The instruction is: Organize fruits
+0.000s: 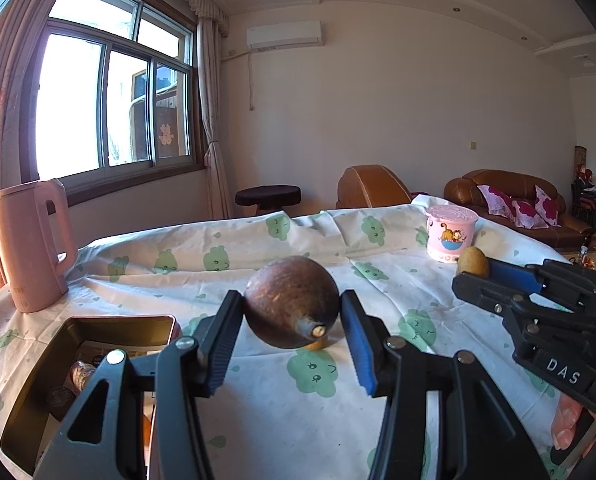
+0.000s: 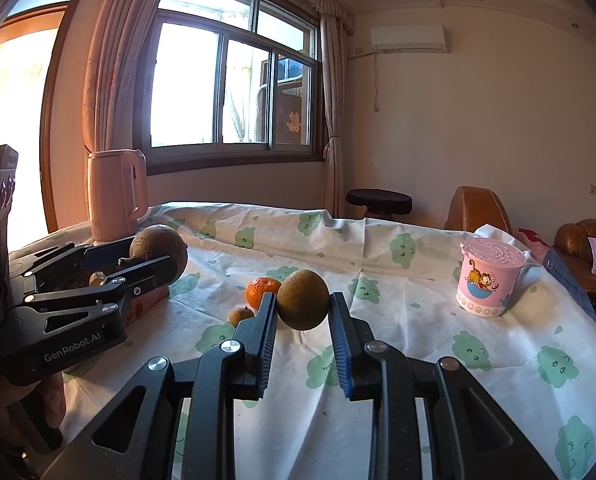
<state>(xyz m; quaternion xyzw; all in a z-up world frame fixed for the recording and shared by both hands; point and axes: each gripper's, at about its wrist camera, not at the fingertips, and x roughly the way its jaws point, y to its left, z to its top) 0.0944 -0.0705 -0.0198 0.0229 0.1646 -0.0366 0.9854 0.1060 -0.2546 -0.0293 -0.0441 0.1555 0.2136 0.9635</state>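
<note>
My left gripper [image 1: 292, 320] is shut on a dark brown avocado [image 1: 292, 306] and holds it above the cloth, just right of the metal tin [image 1: 74, 332]. It also shows in the right wrist view [image 2: 158, 258] at the left. My right gripper [image 2: 302, 312] is shut on a brown kiwi [image 2: 302, 299], held above the table; it shows in the left wrist view [image 1: 477, 268] at the right. An orange tangerine [image 2: 262, 290] and a small brown fruit [image 2: 240, 315] lie on the cloth left of the kiwi.
The tin holds several dark items [image 1: 82, 374]. A pink kettle [image 1: 32, 244] stands at the table's left back. A pink lidded cup [image 2: 487, 278] stands at the right. The table has a white cloth [image 1: 282, 412] with green prints. Sofas and a stool lie beyond.
</note>
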